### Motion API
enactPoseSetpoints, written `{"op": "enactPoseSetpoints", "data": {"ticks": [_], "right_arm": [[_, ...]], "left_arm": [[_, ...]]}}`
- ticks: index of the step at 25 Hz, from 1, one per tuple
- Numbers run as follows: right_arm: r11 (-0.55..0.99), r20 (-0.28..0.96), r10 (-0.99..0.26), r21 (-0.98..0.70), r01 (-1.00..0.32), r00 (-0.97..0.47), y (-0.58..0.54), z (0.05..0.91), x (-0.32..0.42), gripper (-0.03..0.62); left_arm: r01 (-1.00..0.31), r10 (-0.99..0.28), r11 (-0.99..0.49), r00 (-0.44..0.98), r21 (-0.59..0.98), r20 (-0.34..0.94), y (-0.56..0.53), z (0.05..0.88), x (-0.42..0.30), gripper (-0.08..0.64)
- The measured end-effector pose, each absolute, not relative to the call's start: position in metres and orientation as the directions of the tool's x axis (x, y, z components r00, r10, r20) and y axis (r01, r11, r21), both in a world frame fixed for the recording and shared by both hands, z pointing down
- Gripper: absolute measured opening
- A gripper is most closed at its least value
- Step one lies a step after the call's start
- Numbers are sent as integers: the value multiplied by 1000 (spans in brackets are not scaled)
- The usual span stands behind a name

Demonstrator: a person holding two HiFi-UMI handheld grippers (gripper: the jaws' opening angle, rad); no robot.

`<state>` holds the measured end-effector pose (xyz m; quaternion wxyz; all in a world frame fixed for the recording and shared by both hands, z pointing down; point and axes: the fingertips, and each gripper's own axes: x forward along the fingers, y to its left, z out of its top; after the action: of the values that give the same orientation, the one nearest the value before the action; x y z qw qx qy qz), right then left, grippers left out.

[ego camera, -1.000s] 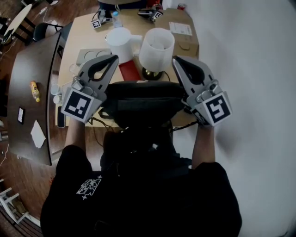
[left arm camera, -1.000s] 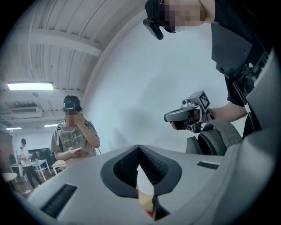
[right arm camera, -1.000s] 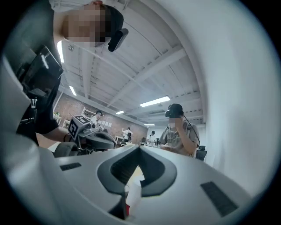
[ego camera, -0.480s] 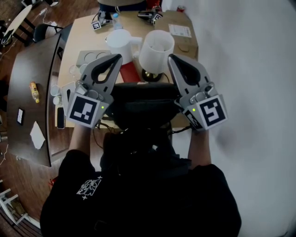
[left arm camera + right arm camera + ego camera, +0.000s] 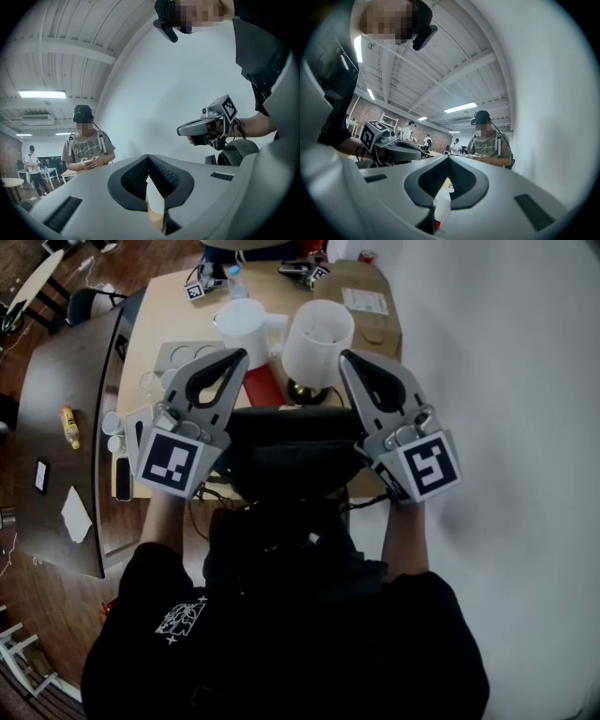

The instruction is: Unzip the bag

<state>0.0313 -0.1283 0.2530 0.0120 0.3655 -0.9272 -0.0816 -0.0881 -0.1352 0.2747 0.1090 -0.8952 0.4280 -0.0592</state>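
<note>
The black bag lies at the near edge of the light wooden table, right in front of the person, between the two raised grippers. My left gripper is held up over the bag's left side; its jaws meet at the tips and hold nothing. Mirroring it over the bag's right side, my right gripper also has its jaws together and empty. Both point up and away, so neither gripper view shows the bag. I cannot make out the zipper.
Just beyond the bag stand a white pitcher, a white lampshade-like cylinder and a red object. A darker table with small items is at the left. A person stands across the room.
Both grippers have drawn a little closer together and forward over the bag, then held still. Their jaws have stayed together.
</note>
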Motion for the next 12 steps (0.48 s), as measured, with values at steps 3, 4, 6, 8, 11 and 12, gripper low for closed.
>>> {"op": "enactPoseSetpoints", "data": {"ticks": [3, 4, 6, 8, 11, 12], "right_arm": [[726, -42, -673, 153, -670, -739, -127, 252, 30, 23], [731, -49, -668, 147, -667, -743, -127, 251, 30, 23], [736, -57, -662, 140, -663, -747, -126, 250, 31, 23], [737, -56, -660, 143, -661, -749, -125, 250, 31, 23], [736, -47, -662, 150, -660, -748, -126, 250, 33, 23], [733, -43, -665, 155, -662, -746, -127, 250, 33, 23]], "left_arm": [[-752, -779, -610, 627, -249, 15, -136, 275, -88, -6], [-752, -779, -610, 626, -251, 16, -136, 275, -88, -6], [-752, -780, -609, 626, -253, 15, -135, 275, -88, -6], [-752, -779, -609, 627, -251, 13, -135, 275, -88, -6], [-752, -780, -608, 626, -253, 13, -135, 275, -88, -6], [-752, -780, -608, 625, -255, 14, -135, 275, -88, -6]]}}
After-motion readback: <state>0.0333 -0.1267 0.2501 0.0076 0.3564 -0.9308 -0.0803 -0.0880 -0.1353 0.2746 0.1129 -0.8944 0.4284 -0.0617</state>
